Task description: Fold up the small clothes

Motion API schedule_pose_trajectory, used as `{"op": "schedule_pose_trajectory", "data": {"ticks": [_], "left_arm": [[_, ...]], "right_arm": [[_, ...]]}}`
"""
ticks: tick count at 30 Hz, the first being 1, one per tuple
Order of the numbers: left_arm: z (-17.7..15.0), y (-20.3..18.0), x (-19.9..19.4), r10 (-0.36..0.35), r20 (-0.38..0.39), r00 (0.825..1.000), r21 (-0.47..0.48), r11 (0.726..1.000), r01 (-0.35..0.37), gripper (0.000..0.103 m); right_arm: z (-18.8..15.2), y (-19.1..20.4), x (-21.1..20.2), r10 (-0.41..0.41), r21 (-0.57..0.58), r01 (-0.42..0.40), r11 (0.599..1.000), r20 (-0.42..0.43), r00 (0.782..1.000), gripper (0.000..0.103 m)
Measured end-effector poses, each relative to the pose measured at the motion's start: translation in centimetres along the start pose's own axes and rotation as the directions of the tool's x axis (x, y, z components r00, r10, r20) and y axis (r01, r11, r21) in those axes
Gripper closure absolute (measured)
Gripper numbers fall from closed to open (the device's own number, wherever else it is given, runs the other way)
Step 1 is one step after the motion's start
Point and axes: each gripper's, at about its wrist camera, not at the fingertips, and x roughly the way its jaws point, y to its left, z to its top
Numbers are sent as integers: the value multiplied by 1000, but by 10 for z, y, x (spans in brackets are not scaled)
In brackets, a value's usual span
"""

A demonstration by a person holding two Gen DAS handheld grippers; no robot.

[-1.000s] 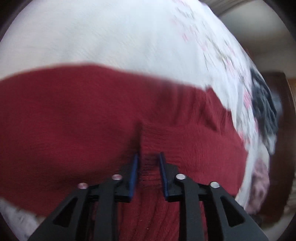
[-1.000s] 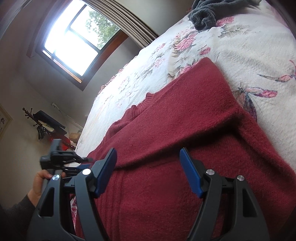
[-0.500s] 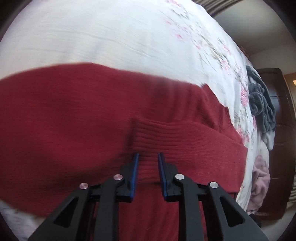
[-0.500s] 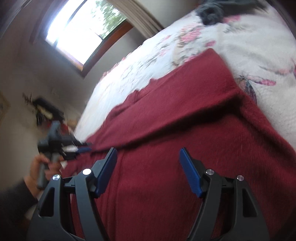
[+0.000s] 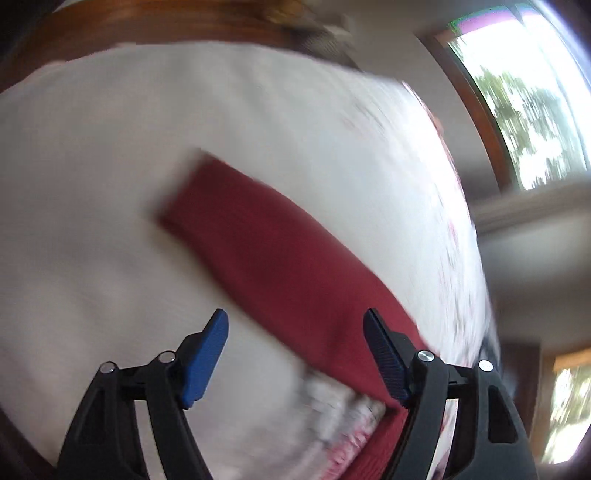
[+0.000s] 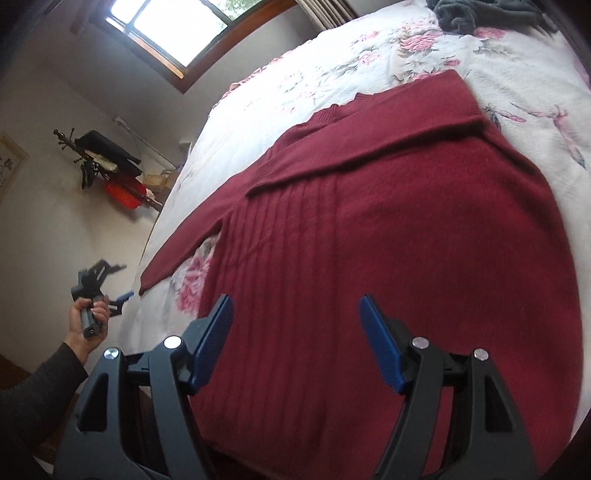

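We hold both the left gripper (image 5: 295, 350) and right gripper (image 6: 295, 336) spread and empty over the soft, floppy maroon sweater (image 6: 388, 240), best pinched at its loose sleeve cuff (image 6: 151, 277) toward nine o'clock.

Bare bedspread (image 6: 524, 85) around red sweater (image 6: 406, 240); dark clothes (image 6: 465, 14) far off.

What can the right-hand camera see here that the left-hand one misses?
Only the right wrist view shows the folded-over sleeve, grey clothes, the wall rack and the hand holding the left gripper. Only the left wrist view, blurred, shows that gripper's open fingers. Both show the red sweater, the floral bedspread and a window.
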Motion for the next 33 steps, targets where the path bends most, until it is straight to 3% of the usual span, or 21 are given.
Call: {"op": "schedule_pose_trajectory", "data": {"ticks": [3,9,12,13,14,15,20,26,30,33], "left_arm": [[21,31,2,-54,-5,999,-100,994,53,27],[35,42,46,-40,-66,997,-126,992,32,27],[44,42,53,-44,-56,997,-123,992,36,27],[47,38,53,-37,-48,998,-104,994,32,32],[45,30,57,-21,-48,999,-77,997,17,44],[46,26,61,-7,-64,998,-52,999,3,80],[50,4,46,-22,-29,999,-13,1000,21,87],[30,-89,6,-113,12,994,208,972,108,88],[-3,-175,-13,-191,-4,982,375,910,179,88],[-41,-244,-13,-224,-35,974,500,840,211,88]], "right_arm": [[-7,25,-3,-8,-9,7,1000,-21,1000,32],[-10,62,4,-5,-43,2,999,-70,998,32],[-8,75,4,-22,-65,18,998,-70,997,32],[-7,78,4,-24,-66,20,998,-70,997,32],[-5,77,3,-26,-68,21,997,-70,997,32],[-5,80,3,-30,-72,25,997,-70,997,32],[-4,83,1,-43,-91,37,995,-67,997,32],[-1,80,-11,-56,-106,51,993,-43,998,32],[0,72,-18,-50,-76,47,996,-31,998,32],[0,70,-28,-50,-77,49,996,-8,999,32]]}}
